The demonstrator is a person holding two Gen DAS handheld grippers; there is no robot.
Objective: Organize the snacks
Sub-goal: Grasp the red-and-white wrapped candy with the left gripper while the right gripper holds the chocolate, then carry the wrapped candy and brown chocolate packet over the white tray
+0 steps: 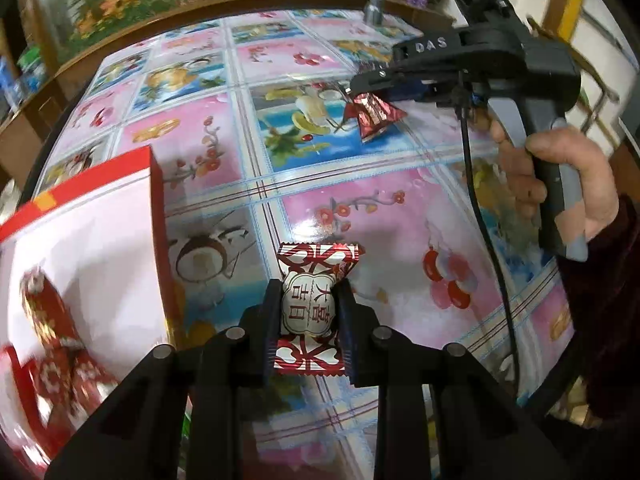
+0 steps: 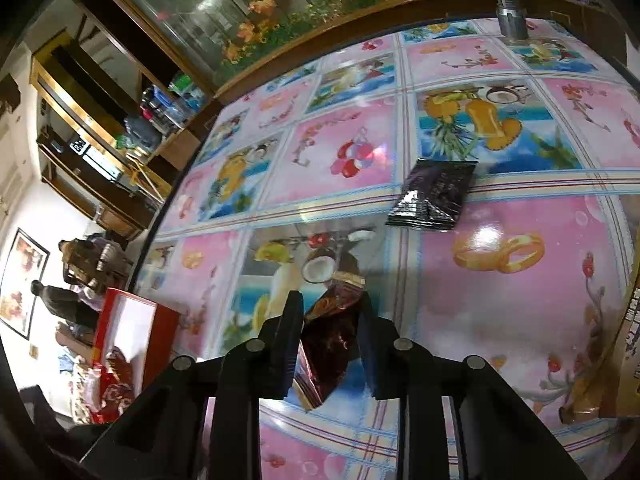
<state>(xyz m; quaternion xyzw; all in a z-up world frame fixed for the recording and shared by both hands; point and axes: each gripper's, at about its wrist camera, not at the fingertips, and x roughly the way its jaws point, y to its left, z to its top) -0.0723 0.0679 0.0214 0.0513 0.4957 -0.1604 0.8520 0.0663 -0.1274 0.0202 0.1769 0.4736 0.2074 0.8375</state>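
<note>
On a glossy worktop (image 1: 328, 208) printed with fruit and blossom panels, backed by a floral wall mural, two hand-held tools each carry a sweet toward a red-and-white box (image 1: 100, 248) at the left edge. The left claw (image 1: 308, 320) is clamped on a red-and-white wrapped candy (image 1: 310, 304), gripped across its padded middle with both crimped ends free. The right claw (image 2: 330, 336) is closed on a dark red foil candy (image 2: 332, 332), which hangs tilted between the fingers above the surface. A black foil packet (image 2: 436, 196) lies flat farther out, not yet collected. The box already appears to hold red-wrapped sweets. Placing well likely means bringing each piece fully over the box opening before release, one hand at a time, as the foil candy's skewed hold looks liable to slip.
</note>
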